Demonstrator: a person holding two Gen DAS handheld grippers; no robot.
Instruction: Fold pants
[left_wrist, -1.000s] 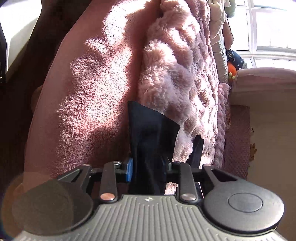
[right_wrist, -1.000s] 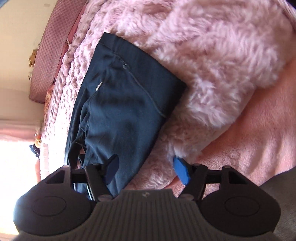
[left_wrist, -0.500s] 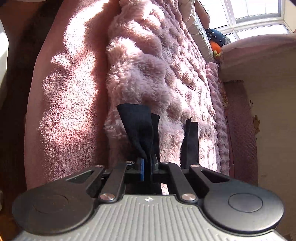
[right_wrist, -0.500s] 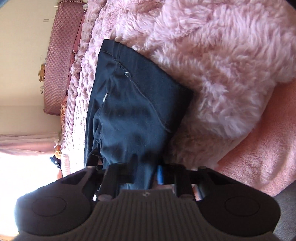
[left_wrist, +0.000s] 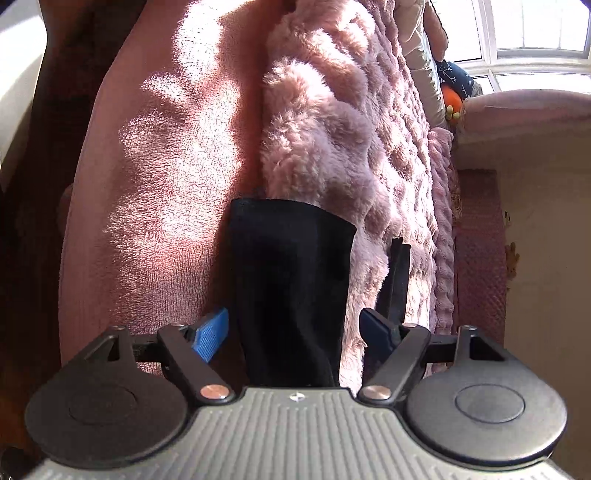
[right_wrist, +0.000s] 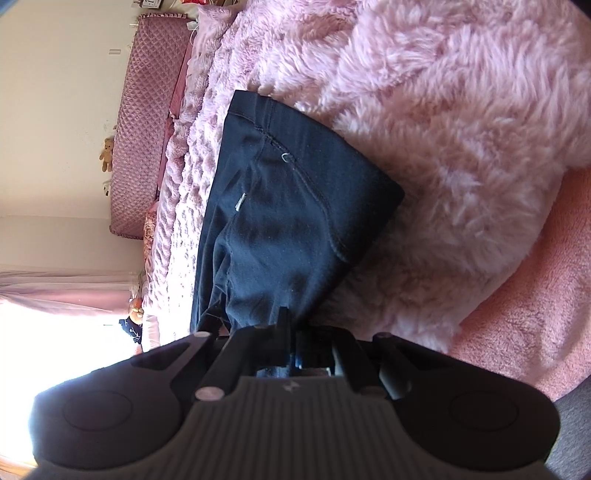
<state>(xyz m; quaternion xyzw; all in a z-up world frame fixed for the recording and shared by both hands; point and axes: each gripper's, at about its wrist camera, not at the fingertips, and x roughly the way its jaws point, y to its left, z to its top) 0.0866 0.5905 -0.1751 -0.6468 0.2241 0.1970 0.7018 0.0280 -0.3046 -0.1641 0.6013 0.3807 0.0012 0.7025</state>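
Observation:
Dark navy pants (right_wrist: 288, 206) lie folded over on a fluffy pink blanket (right_wrist: 443, 122), waistband end far from the camera. My right gripper (right_wrist: 291, 345) is shut on the near edge of the pants. In the left wrist view a black fold of the pants (left_wrist: 291, 266) stands up between the jaws of my left gripper (left_wrist: 293, 332). Those jaws are opening, and the blue pads (left_wrist: 211, 334) stand clear of the cloth on both sides. A narrow dark strip (left_wrist: 398, 280) rises just right of the left gripper; I cannot tell what it is.
A smoother pink fleece cover (left_wrist: 159, 192) lies beside the fluffy blanket. A quilted pink headboard (right_wrist: 147, 122) stands against a cream wall. A bright window (left_wrist: 535, 33) and an orange plush toy (left_wrist: 452, 98) are at the far end of the bed.
The left jaws closed tight on the black fold, then spread wide off it. The right jaws went from open to shut on the pants' near edge.

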